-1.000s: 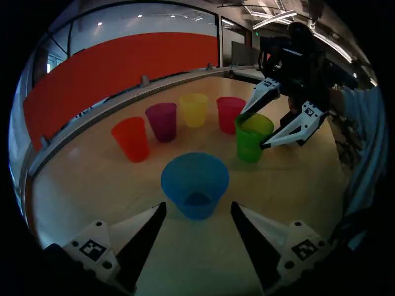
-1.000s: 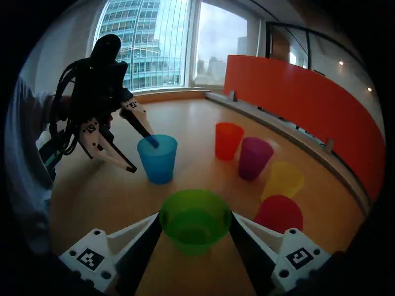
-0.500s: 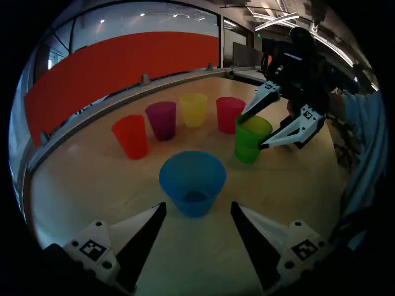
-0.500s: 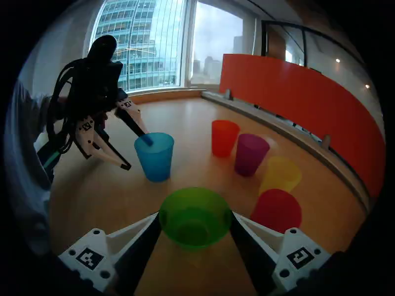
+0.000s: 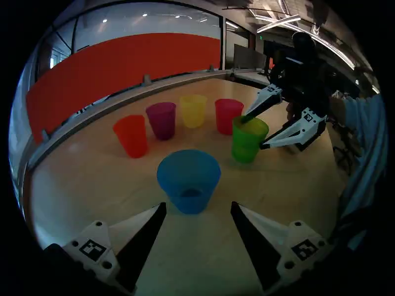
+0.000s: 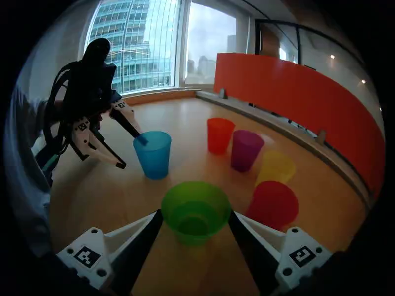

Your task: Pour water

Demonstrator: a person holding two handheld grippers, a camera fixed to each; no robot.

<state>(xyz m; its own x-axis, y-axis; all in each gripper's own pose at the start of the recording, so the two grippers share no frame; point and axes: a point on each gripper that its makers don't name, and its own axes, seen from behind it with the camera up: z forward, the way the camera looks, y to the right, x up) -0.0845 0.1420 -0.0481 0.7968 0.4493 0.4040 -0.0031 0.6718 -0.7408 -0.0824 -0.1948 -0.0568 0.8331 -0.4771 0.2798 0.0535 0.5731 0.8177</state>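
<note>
Both cups sat slightly farther off than before. Left gripper (image 5: 197,203) gaped at the blue cup (image 5: 188,177), right gripper (image 6: 195,211) at the green cup (image 6: 196,197), both on the table (image 5: 296,187); closing off-centre could tip one and spill.

Left gripper view: the far fingertip of the right gripper (image 5: 252,132) is lost behind the green cup's (image 5: 245,145) rim, so I cannot tell whether its fingers press the cup. The green cup covers the red cup's (image 5: 224,112) lower right side. Right gripper view: the left gripper (image 6: 132,153) body is a dark silhouette against the window (image 6: 148,44). The liquid level in the blue cup (image 6: 154,160) is unreadable.
</note>
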